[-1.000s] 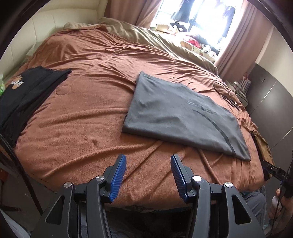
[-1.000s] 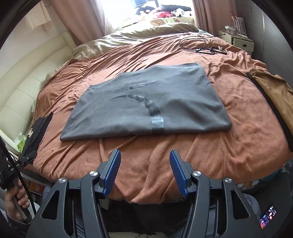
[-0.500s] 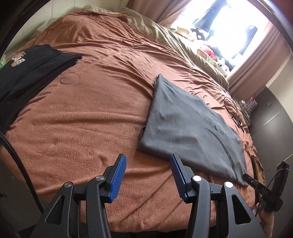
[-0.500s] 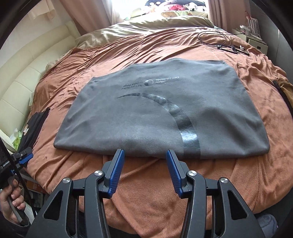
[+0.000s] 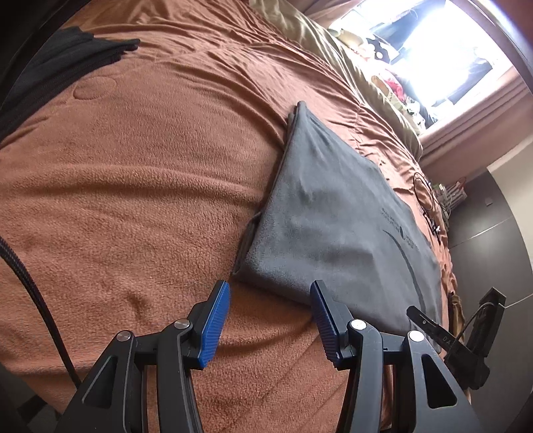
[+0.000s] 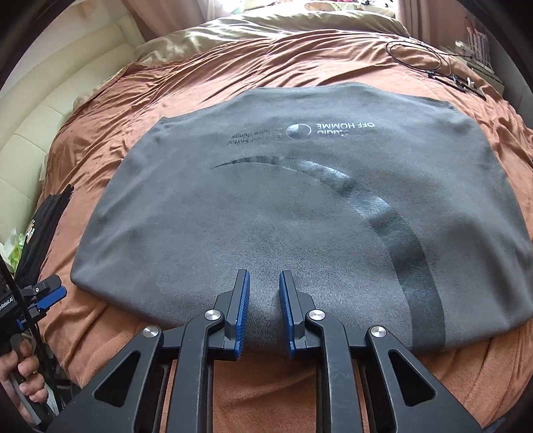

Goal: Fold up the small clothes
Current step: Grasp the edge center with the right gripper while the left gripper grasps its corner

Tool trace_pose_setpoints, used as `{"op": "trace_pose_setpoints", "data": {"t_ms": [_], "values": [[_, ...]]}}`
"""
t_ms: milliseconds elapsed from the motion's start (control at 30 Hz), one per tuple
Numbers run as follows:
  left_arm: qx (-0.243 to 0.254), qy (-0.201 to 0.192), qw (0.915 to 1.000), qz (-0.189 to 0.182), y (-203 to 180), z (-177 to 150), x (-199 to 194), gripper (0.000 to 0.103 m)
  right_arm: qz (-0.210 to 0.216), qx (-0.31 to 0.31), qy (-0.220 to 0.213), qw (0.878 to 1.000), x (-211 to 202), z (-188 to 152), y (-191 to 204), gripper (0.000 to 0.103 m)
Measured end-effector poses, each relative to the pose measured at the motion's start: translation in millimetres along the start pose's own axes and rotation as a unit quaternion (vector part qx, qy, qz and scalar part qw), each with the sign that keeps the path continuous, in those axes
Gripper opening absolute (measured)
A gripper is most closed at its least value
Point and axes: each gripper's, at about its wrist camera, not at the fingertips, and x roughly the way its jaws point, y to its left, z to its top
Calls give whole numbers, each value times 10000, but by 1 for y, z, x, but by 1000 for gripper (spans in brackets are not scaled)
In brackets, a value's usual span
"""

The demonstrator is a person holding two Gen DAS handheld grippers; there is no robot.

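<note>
A grey T-shirt (image 6: 283, 213) lies folded flat on the brown bedspread (image 6: 299, 389), printed side up. It also shows in the left wrist view (image 5: 333, 226). My right gripper (image 6: 264, 286) has its jaws narrowed around the shirt's near edge, with a fold of grey cloth between the blue pads; a small gap still shows. My left gripper (image 5: 268, 299) is open and empty, just short of the shirt's near left corner, above the bedspread (image 5: 133, 200).
A folded black garment (image 5: 56, 66) lies at the far left of the bed, also in the right wrist view (image 6: 40, 229). A black cable (image 6: 429, 63) lies at the far right. Olive bedding (image 6: 266, 26) is bunched by the window.
Both grippers moved forward and down toward the shirt. The right gripper's jaws narrowed over the shirt's near edge. The left gripper stayed open and came close to the shirt's left corner.
</note>
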Motion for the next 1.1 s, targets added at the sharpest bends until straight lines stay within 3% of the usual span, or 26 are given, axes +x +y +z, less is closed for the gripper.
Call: {"op": "trace_pose_setpoints", "data": {"t_ms": [100,567,733,800,900,1100], "values": [[-128,165,9997,-103,0,-3,14,52,12,-1,76,10000,9,-7,-1,7],[-545,-208,9982,128,0,6,29,48,294,209,-67,9993,8,-32,-12,7],[-775,-303,9965,45,12,5,27,17,163,89,-39,9998,7,-34,-7,7],[-797,-295,9963,-106,16,4,26,10,140,97,28,9999,7,-33,-6,7],[-766,-360,9960,-282,15,4,20,6,9,13,222,9998,7,-28,0,7],[-811,-490,9930,-699,17,4,8,5,-328,-358,1059,9932,8,-10,23,7]]}}
